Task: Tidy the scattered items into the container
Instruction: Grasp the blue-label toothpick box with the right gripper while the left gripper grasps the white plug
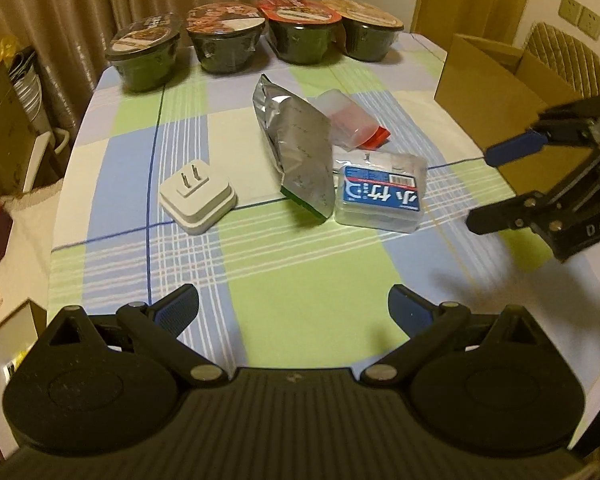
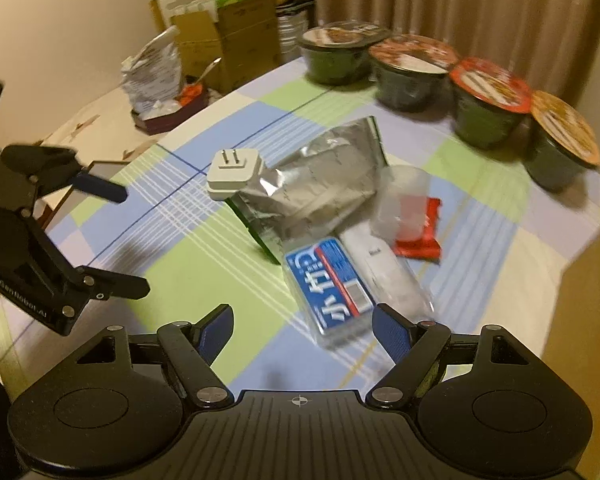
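On the checked tablecloth lie a white plug adapter (image 1: 198, 196), a silver foil pouch (image 1: 300, 148), a clear box with a blue label (image 1: 380, 196), a clear plastic tub (image 1: 348, 120) and a red wrapper (image 1: 378, 136). An open cardboard box (image 1: 496, 92) stands at the right. My left gripper (image 1: 292, 300) hangs open over bare cloth, short of the items. My right gripper (image 2: 302, 316) is open too, with the blue-labelled box (image 2: 332, 284) just ahead of its fingertips. The pouch (image 2: 324, 184) leans against the adapter (image 2: 234, 174). Nothing is held.
Several lidded noodle bowls (image 1: 228, 40) line the table's far edge. A side table with cartons and bags (image 2: 220, 36) stands beyond the left edge. Each gripper shows in the other's view, left (image 2: 128, 238) and right (image 1: 496, 188).
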`<state>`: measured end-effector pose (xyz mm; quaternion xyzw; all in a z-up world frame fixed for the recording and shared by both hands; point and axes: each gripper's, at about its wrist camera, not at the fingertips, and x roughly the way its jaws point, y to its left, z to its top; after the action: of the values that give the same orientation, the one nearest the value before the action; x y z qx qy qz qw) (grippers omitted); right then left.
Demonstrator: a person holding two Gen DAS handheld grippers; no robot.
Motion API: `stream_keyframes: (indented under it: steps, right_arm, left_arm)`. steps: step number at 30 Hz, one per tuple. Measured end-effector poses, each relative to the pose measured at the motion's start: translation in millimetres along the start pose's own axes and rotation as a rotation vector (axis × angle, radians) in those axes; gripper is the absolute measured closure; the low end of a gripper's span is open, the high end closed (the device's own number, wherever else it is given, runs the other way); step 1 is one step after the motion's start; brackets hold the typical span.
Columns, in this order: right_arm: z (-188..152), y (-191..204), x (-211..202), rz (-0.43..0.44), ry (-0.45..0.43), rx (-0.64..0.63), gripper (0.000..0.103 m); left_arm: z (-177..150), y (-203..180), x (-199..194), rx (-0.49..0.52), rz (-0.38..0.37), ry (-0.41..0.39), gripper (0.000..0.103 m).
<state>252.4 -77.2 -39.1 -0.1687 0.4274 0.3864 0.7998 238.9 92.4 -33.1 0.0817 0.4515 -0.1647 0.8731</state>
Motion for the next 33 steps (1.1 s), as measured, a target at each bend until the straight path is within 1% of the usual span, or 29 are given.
stream_keyframes:
  steps: [3, 12, 14, 17, 20, 25, 29, 30, 31, 33]
  right_arm:
    - [6, -3, 15, 0.012, 0.011, -0.058, 0.020]
    - [12, -8, 56, 0.037, 0.068, -0.204, 0.020]
    - [13, -9, 63, 0.047, 0.082, -0.237, 0.020]
    - [14, -10, 72, 0.062, 0.101, -0.274, 0.021]
    - [15, -10, 81, 0.056, 0.121, -0.324, 0.021]
    - [16, -14, 93, 0.064, 0.143, -0.332, 0.021]
    - [16, -15, 97, 0.084, 0.158, -0.322, 0.021]
    - [16, -15, 97, 0.086, 0.162, -0.321, 0.032]
    - [16, -15, 98, 0.090, 0.169, -0.318, 0.041]
    - [15, -15, 98, 0.099, 0.180, -0.300, 0.043]
  left_arm:
    - [5, 8, 10, 0.042, -0.009, 0.004, 0.004]
    - [16, 28, 42, 0.214, -0.067, 0.022, 0.004]
    - [17, 33, 50, 0.259, -0.066, 0.027, 0.004]
    - [18, 43, 60, 0.293, -0.076, 0.035, 0.004]
    - [20, 50, 67, 0.323, -0.086, 0.034, 0.004]
    - [21, 56, 75, 0.394, -0.110, 0.022, 0.004]
    - [25, 60, 84, 0.427, -0.126, 0.020, 0.004]
    - [26, 61, 86, 0.437, -0.130, 0.019, 0.004]
    - [27, 61, 87, 0.454, -0.134, 0.018, 0.004]
    - [30, 62, 91, 0.494, -0.141, 0.020, 0.004]
